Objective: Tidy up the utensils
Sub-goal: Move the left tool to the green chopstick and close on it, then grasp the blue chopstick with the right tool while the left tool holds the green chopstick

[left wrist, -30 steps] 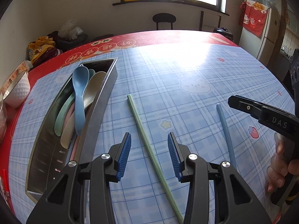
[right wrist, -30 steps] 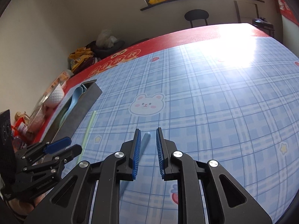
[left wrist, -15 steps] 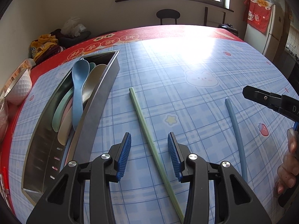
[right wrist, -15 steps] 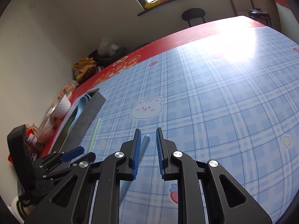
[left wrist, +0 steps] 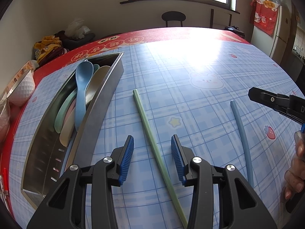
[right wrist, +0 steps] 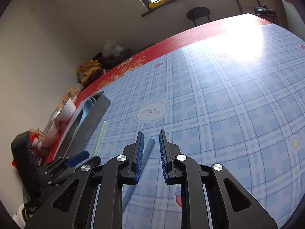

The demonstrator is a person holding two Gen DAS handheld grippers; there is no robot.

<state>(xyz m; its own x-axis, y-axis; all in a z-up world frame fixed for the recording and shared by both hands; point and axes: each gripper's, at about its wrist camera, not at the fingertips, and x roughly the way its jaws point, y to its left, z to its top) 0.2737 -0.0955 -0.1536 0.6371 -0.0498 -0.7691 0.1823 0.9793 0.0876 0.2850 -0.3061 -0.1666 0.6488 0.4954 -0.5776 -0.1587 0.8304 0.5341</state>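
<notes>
A green chopstick [left wrist: 152, 145] lies on the blue plaid tablecloth and runs between the pads of my open left gripper [left wrist: 152, 148], which hovers just above it. A blue chopstick [left wrist: 242, 133] lies to its right; in the right wrist view the blue chopstick [right wrist: 144, 158] runs between the pads of my right gripper [right wrist: 151, 143], which is open a narrow way and does not touch it. A steel utensil tray [left wrist: 99, 103] at the left holds a blue spoon [left wrist: 81, 93] and several pastel spoons.
A white bowl [left wrist: 21, 87] and packets sit on the red table edge left of the tray. Clothes and a bag [left wrist: 63, 40] lie at the far left corner. A stool [left wrist: 173, 17] stands beyond the table. The right gripper's black finger [left wrist: 270, 99] shows at the right.
Both grippers have shifted slightly over their chopsticks and the views tilted a little. The jaw openings are unchanged. The chopsticks have not moved.
</notes>
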